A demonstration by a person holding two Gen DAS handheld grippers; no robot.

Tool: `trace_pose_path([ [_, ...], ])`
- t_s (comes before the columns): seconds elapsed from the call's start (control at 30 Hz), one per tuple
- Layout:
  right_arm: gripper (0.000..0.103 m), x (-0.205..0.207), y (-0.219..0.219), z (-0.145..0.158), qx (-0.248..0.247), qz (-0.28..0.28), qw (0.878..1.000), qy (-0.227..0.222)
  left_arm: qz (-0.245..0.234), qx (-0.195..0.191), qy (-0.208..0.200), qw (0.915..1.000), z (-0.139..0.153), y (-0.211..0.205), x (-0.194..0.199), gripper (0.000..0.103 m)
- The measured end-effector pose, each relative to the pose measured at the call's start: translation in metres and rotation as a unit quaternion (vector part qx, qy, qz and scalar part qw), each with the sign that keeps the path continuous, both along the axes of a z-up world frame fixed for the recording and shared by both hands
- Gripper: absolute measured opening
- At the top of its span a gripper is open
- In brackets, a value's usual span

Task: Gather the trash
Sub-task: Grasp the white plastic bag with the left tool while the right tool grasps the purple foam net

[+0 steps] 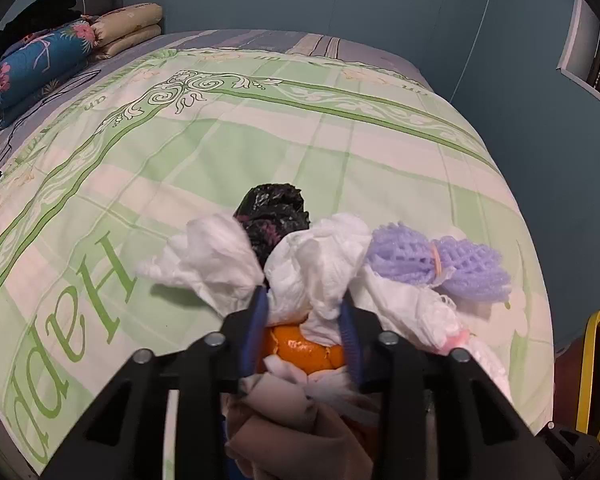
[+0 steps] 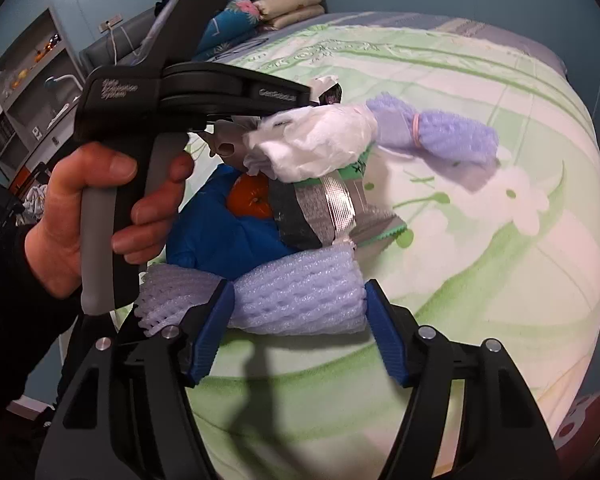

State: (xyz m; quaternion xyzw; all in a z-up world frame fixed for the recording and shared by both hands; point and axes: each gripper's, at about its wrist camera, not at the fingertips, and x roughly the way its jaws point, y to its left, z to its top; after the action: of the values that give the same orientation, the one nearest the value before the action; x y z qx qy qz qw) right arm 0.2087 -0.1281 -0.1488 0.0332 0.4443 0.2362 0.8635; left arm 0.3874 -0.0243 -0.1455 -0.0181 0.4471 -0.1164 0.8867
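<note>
Bed scene, both wrist views. Green-and-cream quilt spread over bed; heap of trash resting near its lower edge.

Left gripper: blue pads narrowed onto crumpled white tissue, tissue pinched between them. Orange peel directly below the pinched tissue, between the two fingers. Second tissue wad just left of the pads. Black plastic bag crumpled behind the tissues. Purple foam net, tied with a rubber band, right of the tissues, touching them. Further white tissue trailing down right of the gripper.

Right gripper: blue pads set against either end of a pale lilac foam net sleeve, sleeve clamped between them. Blue bag behind the sleeve, with an orange and a silver foil wrapper lying on it. Left gripper's body seen from the side, handle held in a hand, tissue at its tip.

Folded bedding at far head end of bed, well apart from the heap. Shelving against the blue wall.
</note>
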Motion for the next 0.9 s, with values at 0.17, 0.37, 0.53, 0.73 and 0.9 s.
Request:
trace_pose_path([
  [0.17,0.049,-0.003,0.003,0.000,-0.017,-0.004,1.000,0.002,0.014,-0.019,0.002,0.9997,0.005,0.013,-0.006,0.014],
  [0.37,0.029,-0.009,0.000,0.002,-0.009,-0.014,1.000,0.006,0.031,-0.043,-0.013,0.9985,0.020,0.028,-0.018,0.012],
  [0.53,0.021,-0.014,-0.003,0.007,0.002,-0.020,1.000,0.006,0.044,-0.065,-0.028,0.9966,0.036,0.042,-0.032,0.012],
  [0.73,0.021,-0.024,-0.012,0.025,0.015,-0.032,0.999,-0.014,0.060,-0.083,-0.046,0.9937,0.053,0.062,-0.051,0.012],
  [0.9,0.021,-0.035,-0.021,0.042,0.019,-0.040,0.999,-0.029,0.065,-0.083,-0.064,0.9923,0.066,0.073,-0.069,0.012],
])
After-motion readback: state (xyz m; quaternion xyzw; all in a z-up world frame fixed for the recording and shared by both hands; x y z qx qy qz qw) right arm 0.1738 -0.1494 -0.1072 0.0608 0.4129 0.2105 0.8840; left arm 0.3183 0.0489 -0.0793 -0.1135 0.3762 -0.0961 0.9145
